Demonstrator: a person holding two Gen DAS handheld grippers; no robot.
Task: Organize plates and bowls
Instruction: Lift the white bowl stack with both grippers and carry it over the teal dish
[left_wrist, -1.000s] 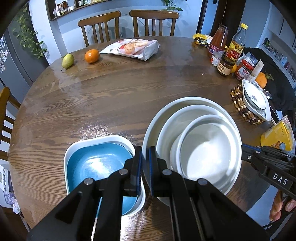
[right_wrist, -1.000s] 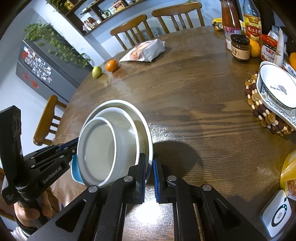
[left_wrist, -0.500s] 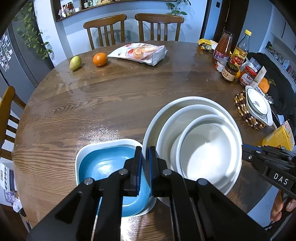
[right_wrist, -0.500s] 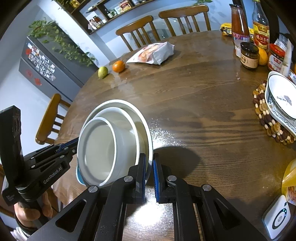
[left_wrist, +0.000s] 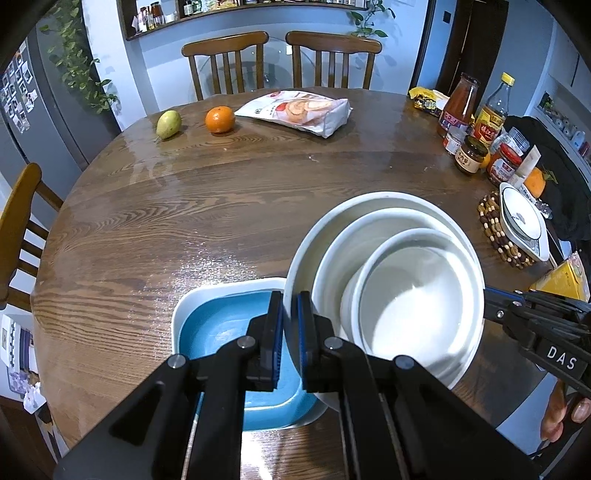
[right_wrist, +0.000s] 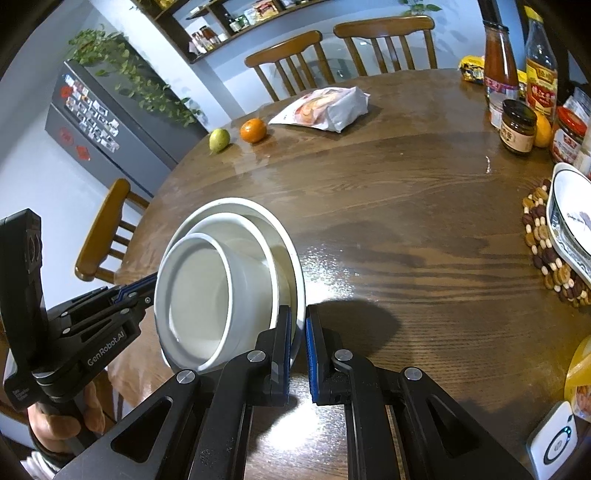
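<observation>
Left wrist: white plate (left_wrist: 306, 254) holds nested bowls (left_wrist: 413, 310).

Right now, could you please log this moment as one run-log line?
left gripper: shut on white stack rim | right gripper: shut on opposite rim | stack: above blue dish

A home dining room beside a kitchen. A round wooden desk (left_wrist: 229, 206) is ringed by wooden chairs (left_wrist: 225, 62). Behind the chairs, a wall shelf (left_wrist: 207, 11) holds jars and bottles; left of them stands a grey fridge (right_wrist: 99, 122) covered in magnets, with trailing ivy (right_wrist: 140, 77) above. On the desk sit sauce bottles (left_wrist: 458, 107), fruit (left_wrist: 219, 119) and a snack bag (left_wrist: 299, 110).
</observation>
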